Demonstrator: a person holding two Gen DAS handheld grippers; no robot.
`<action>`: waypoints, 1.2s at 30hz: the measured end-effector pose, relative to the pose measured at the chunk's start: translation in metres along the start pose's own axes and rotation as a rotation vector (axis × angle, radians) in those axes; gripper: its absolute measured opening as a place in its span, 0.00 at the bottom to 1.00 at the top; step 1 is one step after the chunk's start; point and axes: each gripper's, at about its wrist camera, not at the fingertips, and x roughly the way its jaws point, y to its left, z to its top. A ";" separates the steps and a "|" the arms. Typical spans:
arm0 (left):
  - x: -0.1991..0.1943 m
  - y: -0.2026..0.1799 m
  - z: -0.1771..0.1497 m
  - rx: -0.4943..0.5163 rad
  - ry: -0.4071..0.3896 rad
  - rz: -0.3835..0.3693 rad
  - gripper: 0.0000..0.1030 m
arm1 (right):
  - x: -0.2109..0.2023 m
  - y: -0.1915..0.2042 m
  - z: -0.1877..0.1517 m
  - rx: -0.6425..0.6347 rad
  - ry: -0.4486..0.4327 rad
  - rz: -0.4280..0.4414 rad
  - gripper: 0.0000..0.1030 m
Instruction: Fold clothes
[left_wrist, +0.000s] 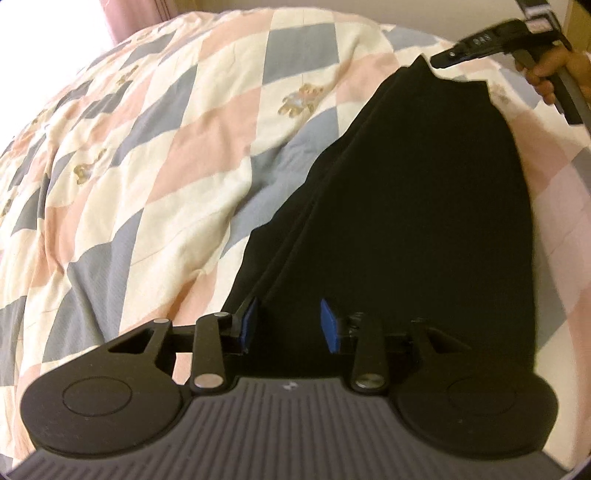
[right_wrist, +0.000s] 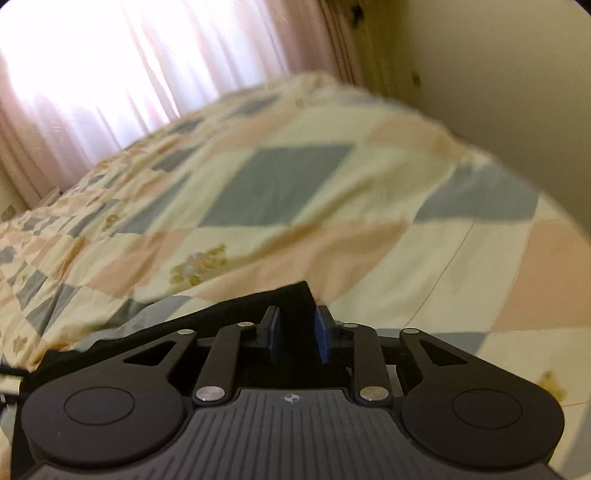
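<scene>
A black garment (left_wrist: 424, 206) lies lengthwise on the quilt, folded into a long strip with creases running toward my left gripper (left_wrist: 290, 325). That gripper sits at the garment's near end, its blue pads (left_wrist: 328, 326) a short way apart with black cloth filling the gap. My right gripper (left_wrist: 441, 61) is at the far end, where the garment's corner rises to its tip. In the right wrist view my right gripper (right_wrist: 298, 332) is shut on that corner of the garment (right_wrist: 299, 295), which pokes up between the pads.
A patchwork quilt (left_wrist: 177, 155) in cream, pink and grey with small bear prints covers the bed. A hand (left_wrist: 546, 74) holds the right gripper's handle. Pink curtains (right_wrist: 110, 74) hang at a bright window beyond the bed, and a cream wall (right_wrist: 498, 74) stands to the right.
</scene>
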 end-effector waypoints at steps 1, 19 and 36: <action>-0.001 -0.001 -0.002 0.005 0.002 -0.003 0.31 | -0.007 0.005 -0.007 -0.019 -0.001 -0.003 0.26; 0.010 0.020 -0.033 0.081 0.019 -0.080 0.27 | -0.010 0.072 -0.083 -0.163 0.122 -0.202 0.28; -0.022 0.046 -0.065 0.349 0.038 -0.231 0.32 | -0.124 0.294 -0.174 0.148 0.076 -0.320 0.48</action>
